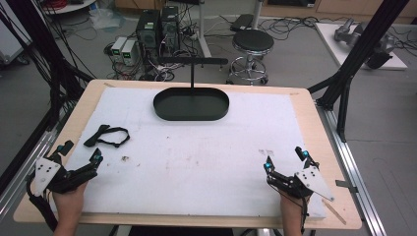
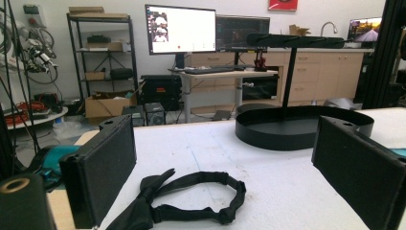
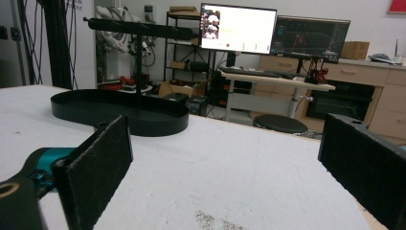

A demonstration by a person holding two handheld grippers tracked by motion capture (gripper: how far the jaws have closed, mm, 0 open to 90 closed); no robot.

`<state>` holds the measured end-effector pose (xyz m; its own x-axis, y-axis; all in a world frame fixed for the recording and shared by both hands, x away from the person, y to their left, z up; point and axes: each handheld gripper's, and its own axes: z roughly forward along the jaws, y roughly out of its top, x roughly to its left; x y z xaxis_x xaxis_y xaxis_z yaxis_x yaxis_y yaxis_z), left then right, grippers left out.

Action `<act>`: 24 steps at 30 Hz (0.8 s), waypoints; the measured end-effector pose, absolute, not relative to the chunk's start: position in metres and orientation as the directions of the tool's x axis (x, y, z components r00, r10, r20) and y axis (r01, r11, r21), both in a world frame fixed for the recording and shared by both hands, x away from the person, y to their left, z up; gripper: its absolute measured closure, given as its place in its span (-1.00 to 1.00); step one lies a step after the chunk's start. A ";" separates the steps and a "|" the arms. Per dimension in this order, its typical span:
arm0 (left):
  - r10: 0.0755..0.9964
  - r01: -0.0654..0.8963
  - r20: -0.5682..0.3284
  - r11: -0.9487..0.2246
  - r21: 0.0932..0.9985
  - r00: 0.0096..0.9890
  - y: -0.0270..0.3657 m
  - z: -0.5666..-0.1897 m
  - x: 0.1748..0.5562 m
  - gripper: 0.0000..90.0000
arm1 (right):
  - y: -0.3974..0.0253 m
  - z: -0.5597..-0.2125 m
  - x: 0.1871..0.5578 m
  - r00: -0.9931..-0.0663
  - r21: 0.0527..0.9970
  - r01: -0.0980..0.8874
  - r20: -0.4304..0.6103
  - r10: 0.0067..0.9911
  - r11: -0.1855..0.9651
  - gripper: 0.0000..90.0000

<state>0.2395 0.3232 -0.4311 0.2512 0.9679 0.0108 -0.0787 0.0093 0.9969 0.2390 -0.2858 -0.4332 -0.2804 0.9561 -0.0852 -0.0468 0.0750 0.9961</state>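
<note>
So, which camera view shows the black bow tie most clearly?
The left gripper view: the black bow tie lies close in front of the open left gripper, so its bow and looped strap are plain. The high view shows the bow tie small, at the table's left. The right gripper view faces the black stand instead.

The left claw point(image 1: 81, 156) and the right claw point(image 1: 285, 160) sit low, one at each side, both wide open, pointing forward.
</note>
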 end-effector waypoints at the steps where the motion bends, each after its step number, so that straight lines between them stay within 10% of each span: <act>1: 0.968 -0.079 0.011 0.009 0.997 0.251 0.323 -0.431 0.240 -0.81 | -0.286 -0.433 0.239 -0.281 0.996 -0.047 -0.083 0.956 0.073 -0.92; 24: 0.929 0.170 -0.011 -0.056 0.984 0.370 0.325 -0.411 0.273 -0.73 | -0.285 -0.434 0.239 -0.288 0.996 -0.051 -0.081 0.954 0.069 -0.92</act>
